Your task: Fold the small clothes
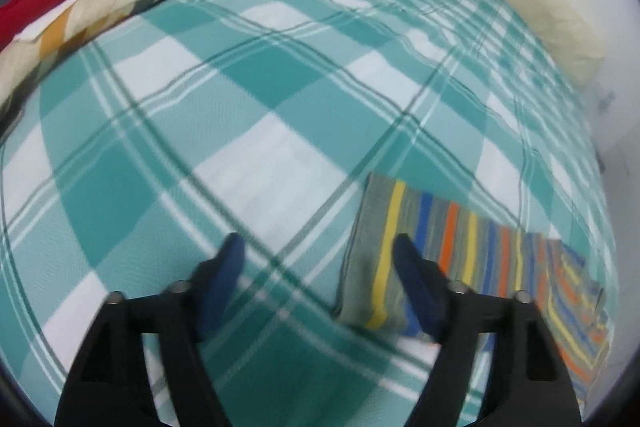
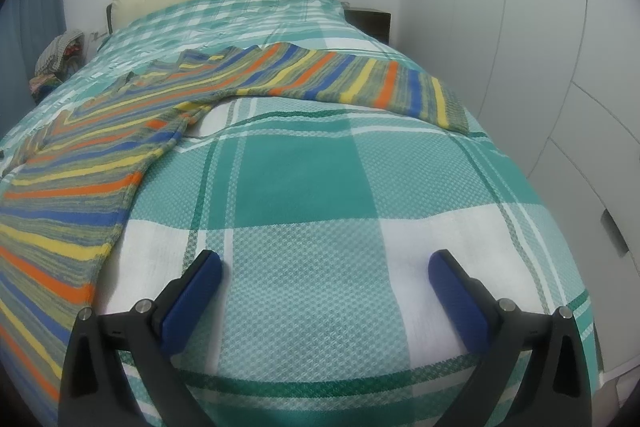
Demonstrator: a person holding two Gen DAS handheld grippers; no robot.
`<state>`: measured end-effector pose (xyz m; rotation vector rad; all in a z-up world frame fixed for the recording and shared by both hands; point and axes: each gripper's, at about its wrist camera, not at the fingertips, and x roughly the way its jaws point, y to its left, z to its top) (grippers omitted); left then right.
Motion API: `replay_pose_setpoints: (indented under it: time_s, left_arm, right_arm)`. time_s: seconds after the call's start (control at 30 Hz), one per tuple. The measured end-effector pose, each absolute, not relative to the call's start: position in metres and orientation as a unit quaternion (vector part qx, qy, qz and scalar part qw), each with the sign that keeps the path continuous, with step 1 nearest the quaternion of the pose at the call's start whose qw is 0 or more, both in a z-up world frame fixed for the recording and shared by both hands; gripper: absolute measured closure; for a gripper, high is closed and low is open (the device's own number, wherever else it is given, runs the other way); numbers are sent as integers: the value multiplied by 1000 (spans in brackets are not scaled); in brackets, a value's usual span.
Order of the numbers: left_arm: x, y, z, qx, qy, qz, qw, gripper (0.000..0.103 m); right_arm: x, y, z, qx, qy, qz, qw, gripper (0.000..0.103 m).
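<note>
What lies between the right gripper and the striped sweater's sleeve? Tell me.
Only bare checked bedspread separates the right gripper from the striped sweater sleeve, in the right wrist view.

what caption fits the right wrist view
Open right tool above checked bedspread, striped sweater spread out at left.

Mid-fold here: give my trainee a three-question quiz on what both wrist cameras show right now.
1. True or false: the left tongs are shut on the striped sweater.
2. What lies under the right tongs: A sweater, B bare bedspread, C pillow?
3. Fill in: the sweater's sleeve lies spread out ____ on the bed.

Key: 1 false, both tongs are open and empty; 2 B; 3 flat.
</note>
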<state>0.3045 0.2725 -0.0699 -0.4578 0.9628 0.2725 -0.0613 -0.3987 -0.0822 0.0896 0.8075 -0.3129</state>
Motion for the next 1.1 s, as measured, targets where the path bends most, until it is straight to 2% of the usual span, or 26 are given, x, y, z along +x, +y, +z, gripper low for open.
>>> replay_pose_setpoints:
  time_s: [0.17,0.2,0.23,0.27,0.3,0.4,0.47,0.57,0.67,0.73,0.77,0.8,0.97,1.1]
  left_arm:
    - [348,256,-91,-206,495,76,841,23]
    - [353,252,-93,-195,493,78,844,27]
    - [355,248,-94,-186,487,79,850,37]
    - [358,244,-94,-180,481,68,855,95]
    - [360,239,-96,-178,486,48,855,102]
    - [357,233,-90,-114,463,111,872,102]
    - [356,249,-97,-162,465,127,861,102]
    - [356,250,-103,-167,468,130,858,101]
    - [353,241,-98,-139,475,133,859,89]
    - [341,241,-88,-139,474,138,859,72]
    - [335,240,-83,-134,470,144,860,52]
    - [322,239,-74,-129,457,146,868,39]
    - [263,211,-47,-92,437,88,890,34]
    - [196,160,-30,-58,433,5,900,21]
  right_arm:
    - [-61,-397,-84,33,392,-158,905,1]
    - [-61,-396,-84,32,392,-160,905,0]
    - [-61,-396,-84,30,392,-161,905,0]
    - [-60,-395,-84,28,393,-163,904,0]
    - [-60,-395,-85,26,394,-164,904,0]
    - [-58,-394,-85,22,395,-166,903,0]
    - [-58,-394,-85,22,396,-167,903,0]
    - [-57,-395,-86,22,397,-166,902,0]
    - [-56,-394,-86,23,397,-165,902,0]
    - [-56,-394,-86,24,398,-164,902,0]
    - [-57,-394,-86,24,398,-165,902,0]
    - [-57,-394,-86,24,399,-165,902,0]
    - [-57,-397,-82,34,408,-154,899,0]
    - [-60,-399,-70,48,414,-153,896,1]
